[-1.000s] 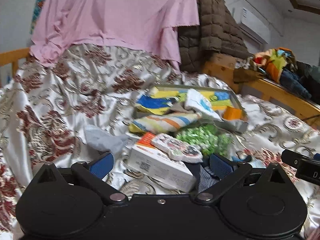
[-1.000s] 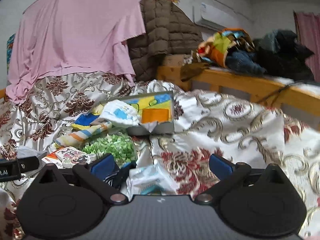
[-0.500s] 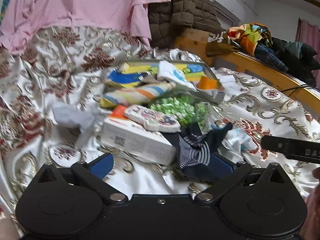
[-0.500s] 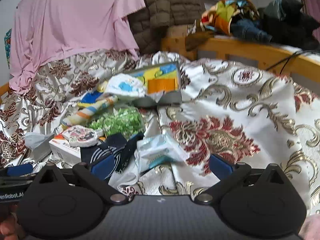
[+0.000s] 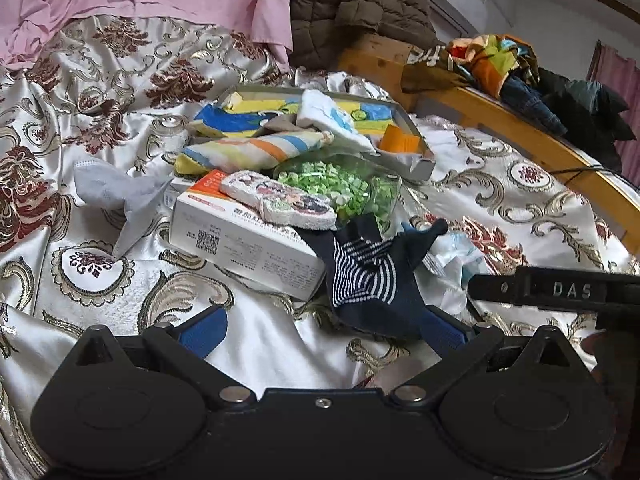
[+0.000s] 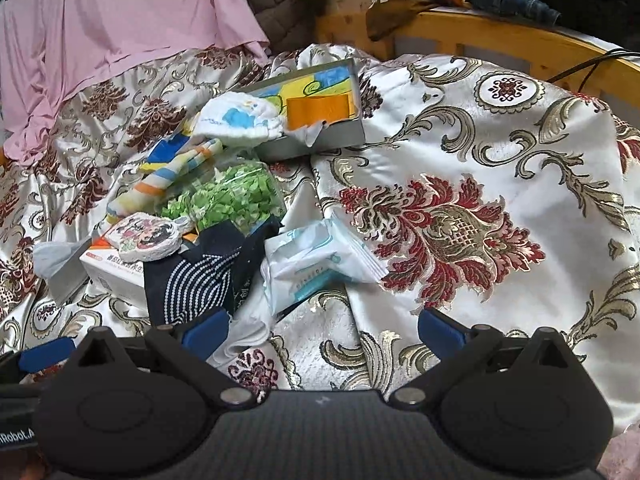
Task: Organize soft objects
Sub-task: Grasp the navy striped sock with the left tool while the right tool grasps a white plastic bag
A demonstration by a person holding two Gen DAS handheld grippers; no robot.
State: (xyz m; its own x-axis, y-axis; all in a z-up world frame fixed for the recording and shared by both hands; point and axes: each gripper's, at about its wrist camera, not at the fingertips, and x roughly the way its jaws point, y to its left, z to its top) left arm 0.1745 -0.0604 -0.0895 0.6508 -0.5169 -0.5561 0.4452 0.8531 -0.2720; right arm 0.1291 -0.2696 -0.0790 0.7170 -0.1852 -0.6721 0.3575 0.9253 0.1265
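A heap of soft things lies on the bed's brocade bedspread (image 6: 480, 152). At its near edge a navy sock (image 5: 368, 276) with white dotted stripes drapes off a white carton (image 5: 240, 236), on which a printed flat pad (image 5: 280, 200) rests. Just beyond is a clear bag of green bits (image 5: 344, 188), then a striped cloth (image 5: 248, 152) and an open grey box (image 6: 320, 136) holding a white-and-blue sock (image 6: 240, 120) and an orange piece (image 6: 318, 110). A white wipes packet (image 6: 316, 260) lies right of the navy sock; a grey face mask (image 5: 116, 196) lies left of the carton.

The left claw (image 5: 320, 330) is spread open, its right finger touching or under the sock's near edge. The right claw (image 6: 322, 326) is likewise open over bare bedspread, its left finger beside the sock.

Compared with a second ago, both claws have tipped down and come closer, so the sock shows in full.
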